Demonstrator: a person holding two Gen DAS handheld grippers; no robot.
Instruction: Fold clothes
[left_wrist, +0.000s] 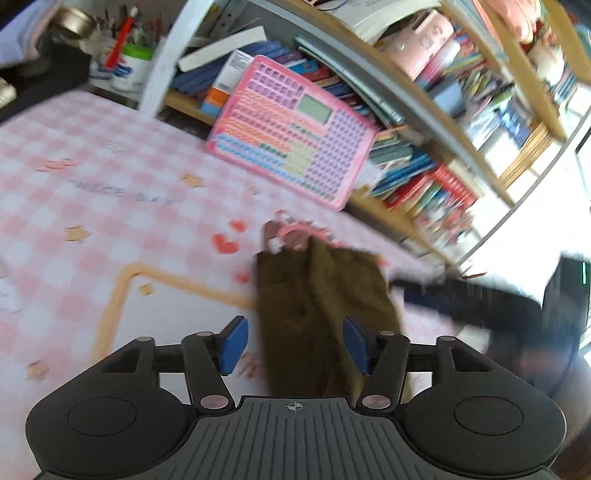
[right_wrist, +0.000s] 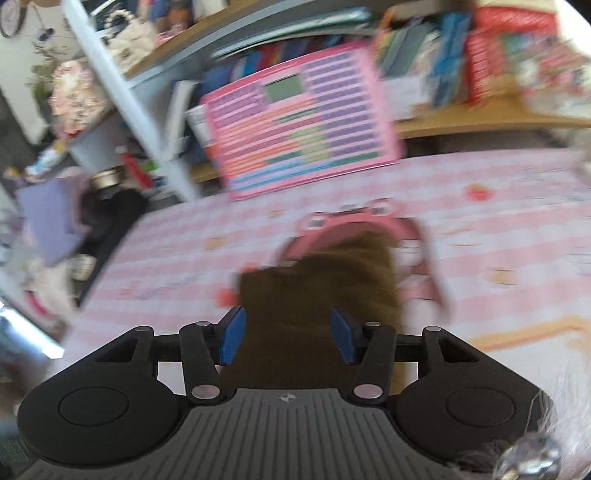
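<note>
From my left wrist view I can see the other arm: a dark, blurred shape (left_wrist: 480, 299) reaching in from the right edge toward the brown garment (left_wrist: 325, 295), something the right wrist view does not give me in reverse. The left view also shows an orange outline (left_wrist: 122, 291) printed on the pink checked cloth (left_wrist: 92, 155) covering the worktop, with red hearts (left_wrist: 225, 243) beside the garment's far end, and shelves of books (left_wrist: 436, 177) curving away to the right. The right wrist view gives me instead the clutter at the left end of the worktop, a purple sheet (right_wrist: 48, 221) and a dark heap (right_wrist: 110, 218), and a bit of pale fuzzy fabric (right_wrist: 569, 413) at the lower right corner. Both views share the pink keyboard-style toy (left_wrist: 291, 129) leaning against the shelf. The garment lies flat on the cloth as a long folded strip, its far end resting over a pink printed figure (right_wrist: 354, 229). My left claw (left_wrist: 293, 341) stands moderately wide, blue pads clear of the fabric; the garment runs up from under the right pad, so it sits off-centre toward that side, with bare cloth between the pads on the left. My right claw (right_wrist: 288, 339) is also moderately wide, and here the brown strip fills the gap between the pads squarely, passing beneath them without being pinched. Both pictures are smeared with motion.
</note>
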